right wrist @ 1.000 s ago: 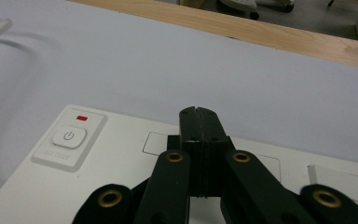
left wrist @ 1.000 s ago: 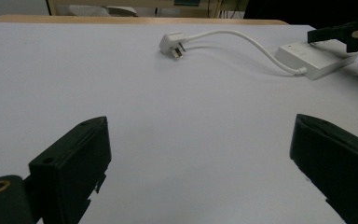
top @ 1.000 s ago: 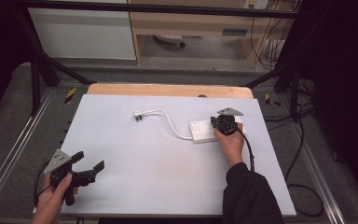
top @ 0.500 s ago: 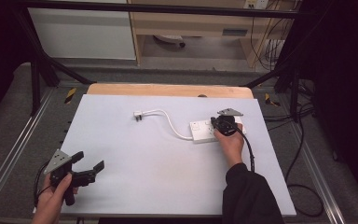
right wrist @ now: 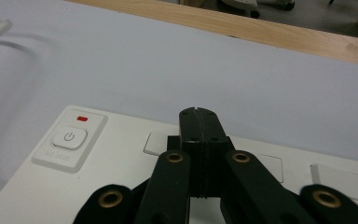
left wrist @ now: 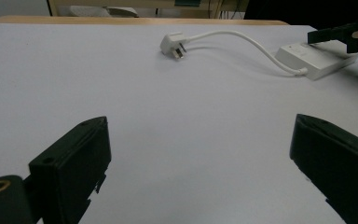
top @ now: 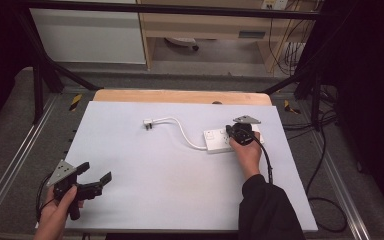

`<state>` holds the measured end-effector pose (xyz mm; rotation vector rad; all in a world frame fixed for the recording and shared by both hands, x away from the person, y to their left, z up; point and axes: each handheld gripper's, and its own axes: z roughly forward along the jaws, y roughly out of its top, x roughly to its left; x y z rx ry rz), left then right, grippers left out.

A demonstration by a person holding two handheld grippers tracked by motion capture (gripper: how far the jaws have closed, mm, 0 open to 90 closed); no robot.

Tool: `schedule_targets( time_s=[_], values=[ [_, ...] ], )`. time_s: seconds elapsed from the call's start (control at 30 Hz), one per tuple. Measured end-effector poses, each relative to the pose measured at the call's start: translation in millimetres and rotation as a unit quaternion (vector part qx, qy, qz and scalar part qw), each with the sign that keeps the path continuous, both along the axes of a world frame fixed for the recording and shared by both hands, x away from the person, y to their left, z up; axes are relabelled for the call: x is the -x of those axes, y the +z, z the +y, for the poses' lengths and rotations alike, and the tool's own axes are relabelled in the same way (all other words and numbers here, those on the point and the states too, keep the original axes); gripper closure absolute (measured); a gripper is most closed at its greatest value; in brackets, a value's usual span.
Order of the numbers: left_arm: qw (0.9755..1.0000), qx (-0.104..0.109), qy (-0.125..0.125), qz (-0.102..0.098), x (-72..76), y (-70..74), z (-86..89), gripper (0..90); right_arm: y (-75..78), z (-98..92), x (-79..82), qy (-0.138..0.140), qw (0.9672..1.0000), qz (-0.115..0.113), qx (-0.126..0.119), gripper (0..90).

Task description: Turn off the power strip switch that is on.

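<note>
While your right claw (right wrist: 199, 114) sits with both black jaws pressed flat together, gripping nothing, its tip hangs over the white plastic power strip (top: 219, 140), just beside the power button (right wrist: 69, 137) with its red mark. Your left claw (top: 94, 176) is spread wide and empty above the bench (top: 180, 195), near its front left corner. A smooth white cable (top: 180, 127) curves from the strip to a plug (left wrist: 173, 45) lying well apart. Your right hand (top: 246, 152) hides the strip's far end.

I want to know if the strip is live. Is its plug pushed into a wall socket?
No, the white plug lies loose on the table, its pins bare, at the end of the power strip cable.
</note>
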<state>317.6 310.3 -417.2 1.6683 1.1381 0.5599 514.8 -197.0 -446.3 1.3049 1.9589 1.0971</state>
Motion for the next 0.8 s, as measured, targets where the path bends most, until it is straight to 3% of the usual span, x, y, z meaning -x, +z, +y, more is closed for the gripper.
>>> schedule_targets(
  time_s=[0.3,0.57,0.8],
  values=[
    [1.0000,-0.001,0.000,0.000,0.0,0.0,0.1,5.2,3.4,-0.5,-0.3,-0.003,1.0000,-0.002,-0.009,90.0],
    [1.0000,-0.001,-0.001,-0.001,0.1,0.0,0.0,5.1,8.8,0.1,1.3,-0.001,0.9993,-0.009,-0.035,86.2],
    [1.0000,-0.003,0.000,-0.002,0.3,-0.1,0.0,5.1,16.7,-0.1,2.4,0.001,0.9980,-0.016,-0.061,64.3]
  ],
)
